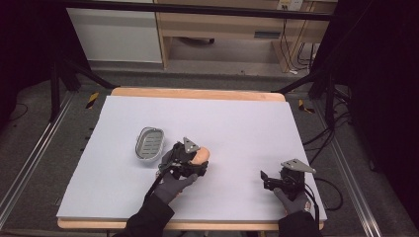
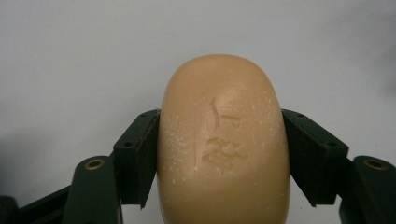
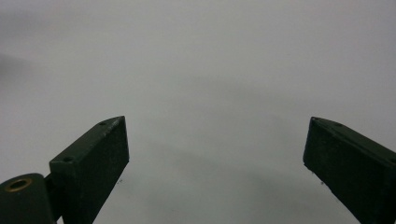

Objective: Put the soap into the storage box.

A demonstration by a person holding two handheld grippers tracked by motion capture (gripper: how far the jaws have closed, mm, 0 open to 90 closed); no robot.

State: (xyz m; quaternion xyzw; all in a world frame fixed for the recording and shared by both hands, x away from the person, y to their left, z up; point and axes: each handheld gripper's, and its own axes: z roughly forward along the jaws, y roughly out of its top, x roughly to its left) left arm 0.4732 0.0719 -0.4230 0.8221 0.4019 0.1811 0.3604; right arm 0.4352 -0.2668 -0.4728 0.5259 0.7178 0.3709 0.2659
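On the left part of the desk I see a small grey soap dish, oval, with a ribbed insert inside. It lies flat on the pale sheet that covers the desk, a little left of the middle.

Just to the right of the dish, and slightly nearer to me, is my left gripper. A gloved hand holds it from the near side, and the dark sleeve comes in from the bottom edge. This gripper is clenched on a bar of soap, tan-orange in colour. In the left gripper view the soap sits between the two black jaws, and both pads press against its long sides. The far end of the bar is rounded and sticks out beyond the jaws. The top face has a stamped mark in the middle and some fine white specks. I cannot tell from the pictures if the soap touches the desk or is lifted a little above it. The soap is near the dish but apart from it.

Farther to the right, near the front right corner of the desk, is my right gripper, held by the other gloved hand. It points to the left. In the right gripper view its jaws stand wide apart with nothing between them, only the pale surface beyond, so this gripper is released.
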